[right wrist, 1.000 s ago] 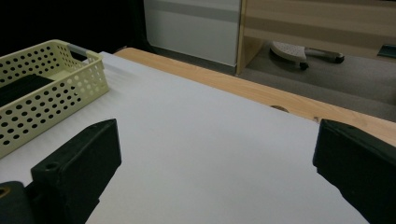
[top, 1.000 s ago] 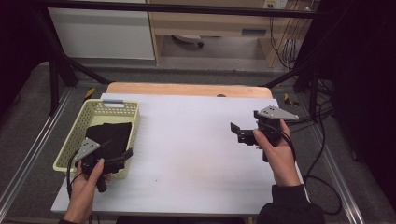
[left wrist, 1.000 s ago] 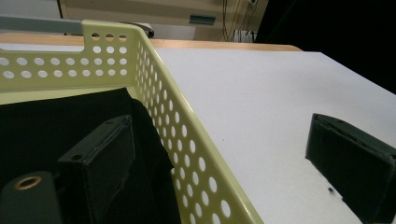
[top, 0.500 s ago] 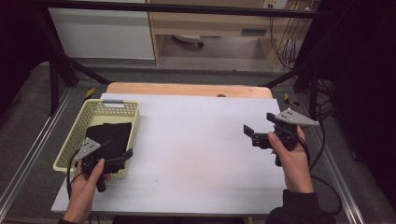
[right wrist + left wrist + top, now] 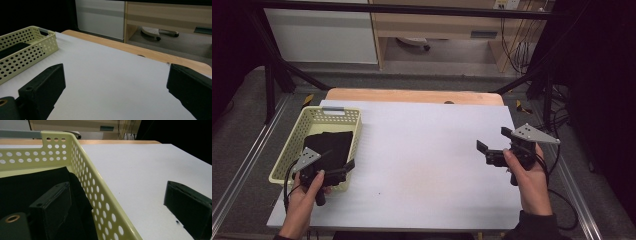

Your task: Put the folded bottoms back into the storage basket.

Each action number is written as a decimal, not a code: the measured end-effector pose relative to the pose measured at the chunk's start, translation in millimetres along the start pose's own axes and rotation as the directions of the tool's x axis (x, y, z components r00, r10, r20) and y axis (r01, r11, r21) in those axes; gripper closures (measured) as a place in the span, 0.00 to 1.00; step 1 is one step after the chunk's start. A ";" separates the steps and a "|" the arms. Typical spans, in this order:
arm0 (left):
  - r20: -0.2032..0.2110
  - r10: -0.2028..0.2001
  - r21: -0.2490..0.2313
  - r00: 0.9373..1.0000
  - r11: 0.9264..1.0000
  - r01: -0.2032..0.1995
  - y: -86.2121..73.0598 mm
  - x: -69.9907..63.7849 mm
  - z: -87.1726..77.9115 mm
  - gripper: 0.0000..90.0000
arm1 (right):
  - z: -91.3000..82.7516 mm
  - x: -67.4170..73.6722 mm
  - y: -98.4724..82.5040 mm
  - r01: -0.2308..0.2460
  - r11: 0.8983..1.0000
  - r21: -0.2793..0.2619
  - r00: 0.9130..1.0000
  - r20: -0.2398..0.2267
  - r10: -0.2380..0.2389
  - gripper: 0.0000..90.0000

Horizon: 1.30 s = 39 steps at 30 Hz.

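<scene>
Left gripper [image 5: 343, 169] fingers straddling basket [image 5: 294, 145] wall, black cloth [image 5: 328, 146] beside

White worktop [image 5: 422, 165] — bare sheet over a wooden board, whose tan edge [image 5: 412, 96] shows along the far side, beyond the right gripper's reach. Small dark knot or hole [image 5: 449, 102] in that wood, ahead of the right gripper. Farther on, grey floor [image 5: 422, 80], a white cabinet front [image 5: 322, 35] and a light wood unit [image 5: 437, 25] with a white wheeled base [image 5: 160, 32] under it. Black frame bars [image 5: 277, 75] slant down far left and far right — cables [image 5: 517, 50] hang at the far right.
</scene>
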<state>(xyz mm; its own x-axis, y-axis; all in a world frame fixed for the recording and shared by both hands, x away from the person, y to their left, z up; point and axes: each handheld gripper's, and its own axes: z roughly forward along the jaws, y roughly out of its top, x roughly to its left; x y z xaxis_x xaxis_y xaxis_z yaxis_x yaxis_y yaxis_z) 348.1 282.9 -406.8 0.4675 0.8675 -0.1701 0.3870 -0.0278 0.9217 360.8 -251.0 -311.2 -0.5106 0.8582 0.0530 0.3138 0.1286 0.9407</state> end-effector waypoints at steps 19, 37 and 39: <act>0.005 -0.012 -0.003 1.000 1.000 0.012 0.1 1.5 0.1 0.05 | 3.6 6.6 -32.4 0.009 1.000 0.005 1.000 -0.001 -0.009 0.04; 0.016 0.002 0.006 1.000 1.000 -0.002 0.3 0.7 1.3 0.05 | 20.7 15.6 -64.8 0.028 0.999 0.021 1.000 -0.013 -0.028 0.03; 0.016 0.001 0.006 1.000 1.000 -0.001 0.3 0.7 1.3 0.05 | 23.3 17.2 -69.9 0.027 0.999 0.029 1.000 -0.013 -0.027 0.03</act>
<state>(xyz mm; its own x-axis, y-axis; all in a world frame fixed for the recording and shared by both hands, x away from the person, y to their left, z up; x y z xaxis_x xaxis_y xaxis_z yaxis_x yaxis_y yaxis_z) 349.5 282.9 -407.1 0.4806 0.8593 -0.1749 0.3910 -0.0315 0.9198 348.8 -233.6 -383.8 -0.5293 0.8478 0.0322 0.3226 0.1660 0.9319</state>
